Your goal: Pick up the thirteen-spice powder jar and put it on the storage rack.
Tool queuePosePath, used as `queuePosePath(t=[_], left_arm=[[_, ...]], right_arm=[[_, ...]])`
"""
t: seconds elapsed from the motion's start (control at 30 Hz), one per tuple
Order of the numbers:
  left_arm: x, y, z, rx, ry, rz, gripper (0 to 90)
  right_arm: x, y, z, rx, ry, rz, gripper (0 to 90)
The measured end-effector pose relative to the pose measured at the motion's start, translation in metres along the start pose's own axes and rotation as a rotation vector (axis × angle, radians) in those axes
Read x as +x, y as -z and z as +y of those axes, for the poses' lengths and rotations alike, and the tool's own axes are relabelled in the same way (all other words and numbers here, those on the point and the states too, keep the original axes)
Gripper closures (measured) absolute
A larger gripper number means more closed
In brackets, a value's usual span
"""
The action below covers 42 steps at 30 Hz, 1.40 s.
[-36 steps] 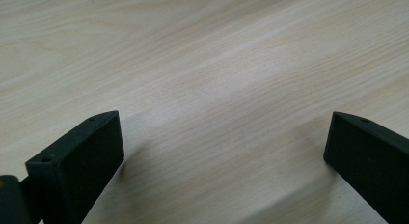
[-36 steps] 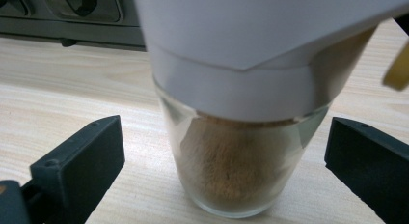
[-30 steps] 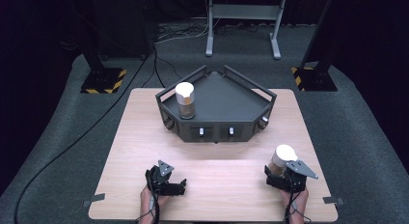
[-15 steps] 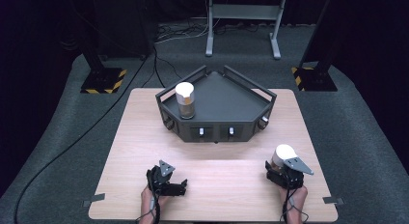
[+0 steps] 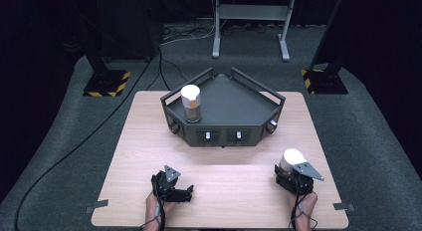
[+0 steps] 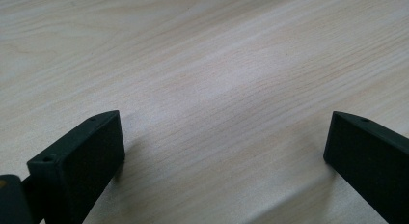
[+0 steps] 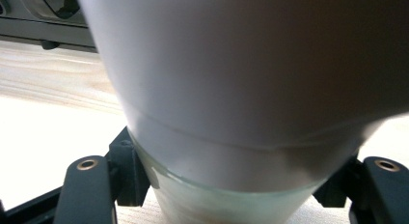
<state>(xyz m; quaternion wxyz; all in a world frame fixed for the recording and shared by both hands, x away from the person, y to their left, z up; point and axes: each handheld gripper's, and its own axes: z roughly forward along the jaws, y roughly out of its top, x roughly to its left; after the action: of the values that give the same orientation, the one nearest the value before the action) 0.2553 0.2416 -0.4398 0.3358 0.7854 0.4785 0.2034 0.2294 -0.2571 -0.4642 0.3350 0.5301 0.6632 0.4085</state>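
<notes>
A jar with a white cap [image 5: 291,159] stands near the table's front right, and my right gripper [image 5: 290,170] is shut on it. In the right gripper view the jar [image 7: 241,89] sits very close, its lower body pinched between the two black jaws. A second white-capped jar with brown contents [image 5: 190,102] stands upright in the left part of a dark angular tray [image 5: 234,101] at the table's middle back. My left gripper [image 5: 186,192] rests near the front left with its jaws open. The left gripper [image 6: 224,137] has bare wood between its fingers.
The wooden table [image 5: 149,141] has open surface between the tray and both grippers. The tray has raised rails and small knobs on its front face [image 5: 222,137]. Dark floor, cables and stand legs [image 5: 249,22] lie beyond the table.
The right gripper's jaws have drawn in around the white-capped jar. Both hands stay where they were, and the left gripper is unchanged.
</notes>
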Motion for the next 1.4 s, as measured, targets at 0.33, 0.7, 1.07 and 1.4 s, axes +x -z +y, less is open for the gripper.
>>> queuePosePath(t=[0.33,0.7,1.07,1.4], left_arm=[[0.003,0.000,0.001,0.002,-0.013,-0.013,0.4],[0.005,-0.001,0.001,0.003,-0.022,-0.020,0.4],[0.006,-0.002,0.002,-0.001,-0.019,-0.022,0.4],[0.006,-0.002,0.002,-0.001,-0.019,-0.022,0.4]], right_arm=[[-0.008,0.001,0.001,0.002,-0.038,0.031,30.8],[-0.007,0.005,0.012,0.006,-0.009,0.040,30.8],[-0.006,0.011,0.034,-0.016,0.035,0.065,30.8],[-0.005,0.015,0.053,-0.041,0.059,0.084,30.8]])
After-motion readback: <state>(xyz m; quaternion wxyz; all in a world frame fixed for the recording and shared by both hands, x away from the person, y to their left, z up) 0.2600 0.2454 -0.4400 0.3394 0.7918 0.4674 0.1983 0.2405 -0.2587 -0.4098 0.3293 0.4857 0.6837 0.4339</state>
